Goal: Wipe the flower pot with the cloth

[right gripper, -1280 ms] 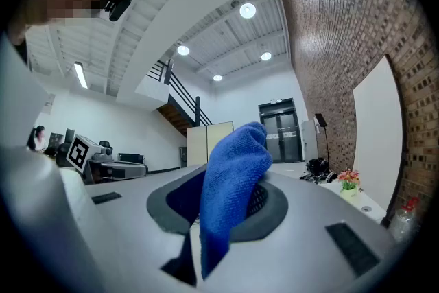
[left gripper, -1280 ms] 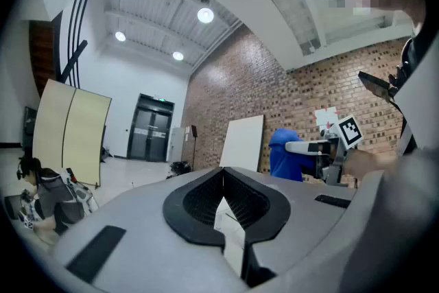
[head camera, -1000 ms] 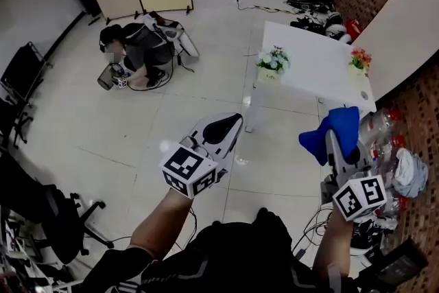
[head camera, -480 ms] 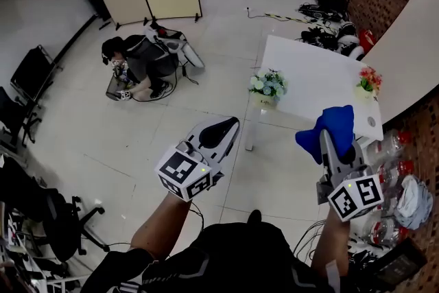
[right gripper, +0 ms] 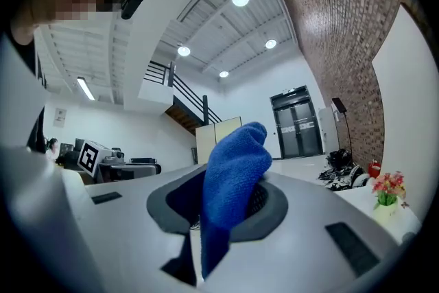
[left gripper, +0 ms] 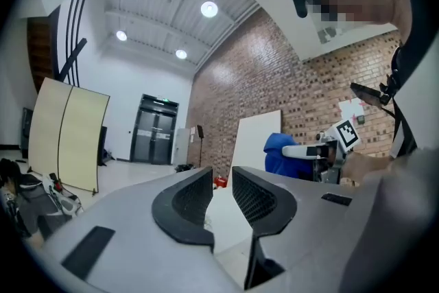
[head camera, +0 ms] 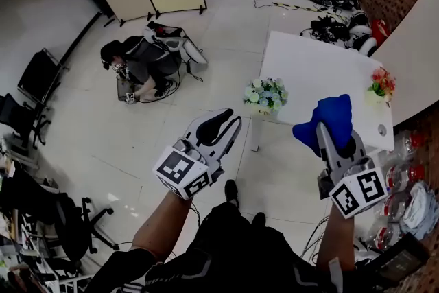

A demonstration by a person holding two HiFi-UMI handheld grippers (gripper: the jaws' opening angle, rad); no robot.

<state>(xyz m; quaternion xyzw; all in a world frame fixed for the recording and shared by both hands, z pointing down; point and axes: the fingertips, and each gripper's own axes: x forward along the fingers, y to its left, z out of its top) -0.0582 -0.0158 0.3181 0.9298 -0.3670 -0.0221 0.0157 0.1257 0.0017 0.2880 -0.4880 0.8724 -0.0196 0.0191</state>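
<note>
Two claws need care here: my left claw (head camera: 231, 124), empty with its jaws just eased slightly apart, should steady the flower pot (head camera: 265, 101) at the white bench's (head camera: 322, 68) left edge, I judge, while my right claw (head camera: 332, 137), clamped on the blue cloth (head camera: 329, 113), wipes gently.

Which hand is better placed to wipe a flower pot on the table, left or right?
Right. The right tool is shut on the blue cloth, near the white table. The left tool, whose jaws have just been opening, holds nothing; it could steady the nearer flower pot.
</note>
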